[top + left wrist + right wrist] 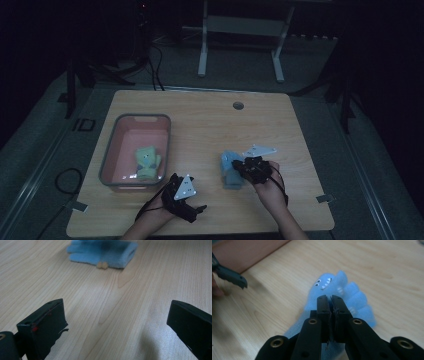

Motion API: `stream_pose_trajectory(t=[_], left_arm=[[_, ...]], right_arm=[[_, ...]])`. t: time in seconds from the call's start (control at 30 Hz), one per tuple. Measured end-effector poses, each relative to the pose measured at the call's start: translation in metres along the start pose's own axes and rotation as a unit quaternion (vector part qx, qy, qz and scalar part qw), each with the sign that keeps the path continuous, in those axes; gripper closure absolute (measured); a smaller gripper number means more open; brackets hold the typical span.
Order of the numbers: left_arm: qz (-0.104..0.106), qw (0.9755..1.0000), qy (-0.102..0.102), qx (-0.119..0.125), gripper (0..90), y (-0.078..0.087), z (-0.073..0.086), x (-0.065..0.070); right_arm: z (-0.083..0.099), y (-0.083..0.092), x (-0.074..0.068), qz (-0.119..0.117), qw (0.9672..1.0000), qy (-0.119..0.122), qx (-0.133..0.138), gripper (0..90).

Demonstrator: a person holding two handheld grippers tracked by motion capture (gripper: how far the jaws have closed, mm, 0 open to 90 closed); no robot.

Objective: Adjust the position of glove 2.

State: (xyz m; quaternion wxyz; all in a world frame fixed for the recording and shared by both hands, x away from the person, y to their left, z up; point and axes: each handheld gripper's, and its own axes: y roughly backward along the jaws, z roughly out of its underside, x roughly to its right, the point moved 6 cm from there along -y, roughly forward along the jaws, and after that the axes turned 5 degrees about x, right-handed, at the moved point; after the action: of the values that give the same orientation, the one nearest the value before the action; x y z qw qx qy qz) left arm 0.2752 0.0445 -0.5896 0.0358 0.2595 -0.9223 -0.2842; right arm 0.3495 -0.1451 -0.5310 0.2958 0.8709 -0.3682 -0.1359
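A: Looking down from the high view first. Right tongs (pixel 246 166) touching the near edge of blue plush toy (pixel 231 170), mid-table. Left tongs (pixel 186 192) well apart to the left of it, beside the pink bin (pixel 111 150); green plush toy (pixel 148 161) lying inside that bin.

B: Left gripper view next. Jaws spread wide, nothing between, bare wooden table (pixel 105 310) under them. Blue plush toy (pixel 105 252) lying flat ahead of the tips, clear of them.

A: Right gripper view. Right tongs (pixel 331 300) clenched, pads nearly together, a pinch of blue fabric apparently caught between. Blue plush toy (pixel 337 295) spreading out ahead and to both sides of the jaws, face side up.

B: Handling estimate: light, soft, floppy; likely to sag and dangle from a single pinch. Not fragile, not slippery; fleece should grip well.

A: Best hold judged at the thick cuff end or mid-body, not a thin finger lobe. Deeper bite advisable before lifting.
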Motion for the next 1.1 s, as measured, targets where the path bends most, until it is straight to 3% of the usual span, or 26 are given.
stream_pose_trajectory(t=[0.47, 0.6, 0.77, 0.93, 1.03, 1.1], left_arm=[[0.001, 1.0, -0.002, -0.003, 2.6, 0.0, 0.0, 0.001], [0.0, 0.9999, -0.012, 0.009, 2.5, 0.0, -0.002, 0.002], [-0.007, 0.9998, -0.014, 0.015, 2.6, 0.0, -0.006, 0.002], [-0.002, 1.0, 0.002, -0.008, 2.6, -0.003, -0.008, 0.004], [0.011, 0.9998, 0.01, -0.01, 2.5, -0.006, -0.011, 0.007], [0.019, 0.9997, 0.009, -0.012, 2.5, -0.009, -0.012, 0.008]], right_arm=[[0.03, -0.032, 0.002, -0.001, 0.9986, -0.006, -0.053, 80.9], [0.036, -0.037, 0.003, -0.004, 0.9983, -0.008, -0.058, 75.5], [0.031, -0.032, 0.004, -0.007, 0.9988, -0.001, -0.048, 56.3], [0.023, -0.024, 0.012, -0.022, 0.9995, -0.017, -0.015, 25.1], [0.021, -0.019, 0.017, -0.03, 0.9991, -0.029, 0.007, 15.8], [0.021, -0.017, 0.021, -0.031, 0.9991, -0.027, 0.01, 15.5]])
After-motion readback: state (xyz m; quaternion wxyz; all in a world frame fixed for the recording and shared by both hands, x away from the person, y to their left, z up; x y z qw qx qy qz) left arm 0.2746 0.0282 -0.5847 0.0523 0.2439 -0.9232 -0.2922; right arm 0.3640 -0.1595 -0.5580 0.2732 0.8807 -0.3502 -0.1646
